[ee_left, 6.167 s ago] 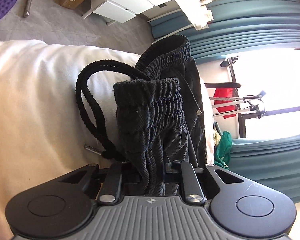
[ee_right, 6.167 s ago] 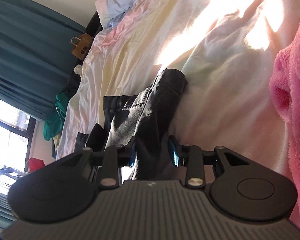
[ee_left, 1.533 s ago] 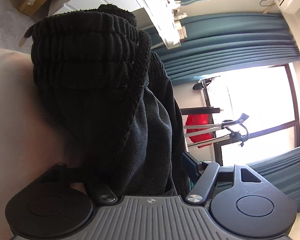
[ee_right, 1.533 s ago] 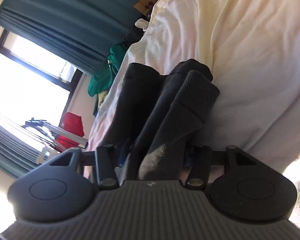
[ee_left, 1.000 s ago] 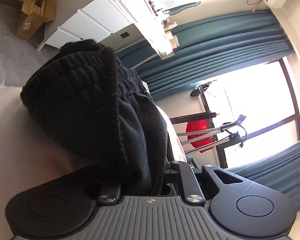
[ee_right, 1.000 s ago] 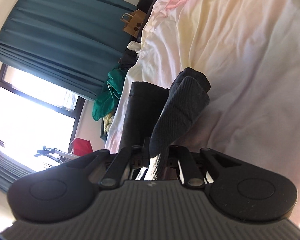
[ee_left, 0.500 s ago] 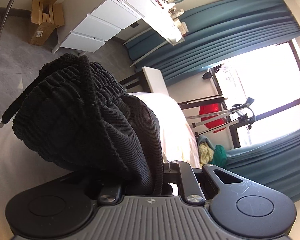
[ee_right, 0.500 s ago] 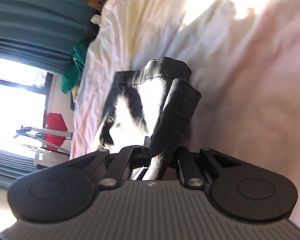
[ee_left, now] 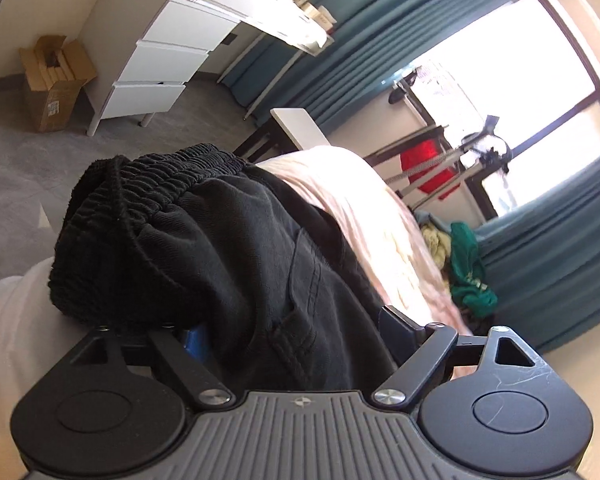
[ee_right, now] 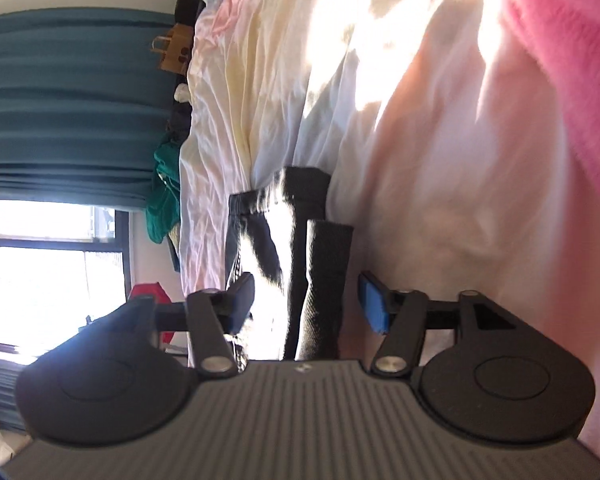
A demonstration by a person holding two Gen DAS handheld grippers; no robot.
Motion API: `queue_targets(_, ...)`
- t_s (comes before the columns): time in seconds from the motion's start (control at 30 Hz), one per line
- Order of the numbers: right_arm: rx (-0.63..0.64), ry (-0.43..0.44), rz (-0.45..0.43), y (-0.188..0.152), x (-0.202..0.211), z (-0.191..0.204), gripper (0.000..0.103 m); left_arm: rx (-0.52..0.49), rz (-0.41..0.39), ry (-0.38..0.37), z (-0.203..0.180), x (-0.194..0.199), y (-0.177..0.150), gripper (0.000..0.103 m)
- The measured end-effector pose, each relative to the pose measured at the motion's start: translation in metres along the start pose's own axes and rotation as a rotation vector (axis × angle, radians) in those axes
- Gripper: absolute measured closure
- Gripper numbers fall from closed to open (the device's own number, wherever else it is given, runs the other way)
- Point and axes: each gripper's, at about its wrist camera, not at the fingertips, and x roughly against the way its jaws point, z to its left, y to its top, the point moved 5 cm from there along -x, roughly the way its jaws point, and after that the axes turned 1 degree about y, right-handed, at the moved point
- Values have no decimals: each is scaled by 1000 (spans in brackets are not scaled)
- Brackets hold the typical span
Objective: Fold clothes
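Both hand-held grippers, left and right, stand released around the black corduroy elastic-waisted trousers at frame centre.

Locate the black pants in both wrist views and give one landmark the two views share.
Left wrist: the black pants fill the centre, waistband at upper left, draped between the open left tool.
Right wrist: a folded leg lies mid-frame between the open right tool.
Shared landmark: green clothing by the teal curtain.
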Motion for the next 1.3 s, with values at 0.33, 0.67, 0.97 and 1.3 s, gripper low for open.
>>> queue_targets(0.33,16,217,-88,9,23,28,34,-387,-96,36,-59,60,-27,16)
queue_targets(0.67,10,135,96,-2,-18,16,34,-794,66,-291,-218,17,-135,16)
queue_targets(0.97,65,80,116,-2,-35,9,42,-1125,169,-398,-306,-70,-273,17)
queue_targets(1.3,182,11,57,1,-53,11,90,-1181,135,-431,-306,-106,-299,27)
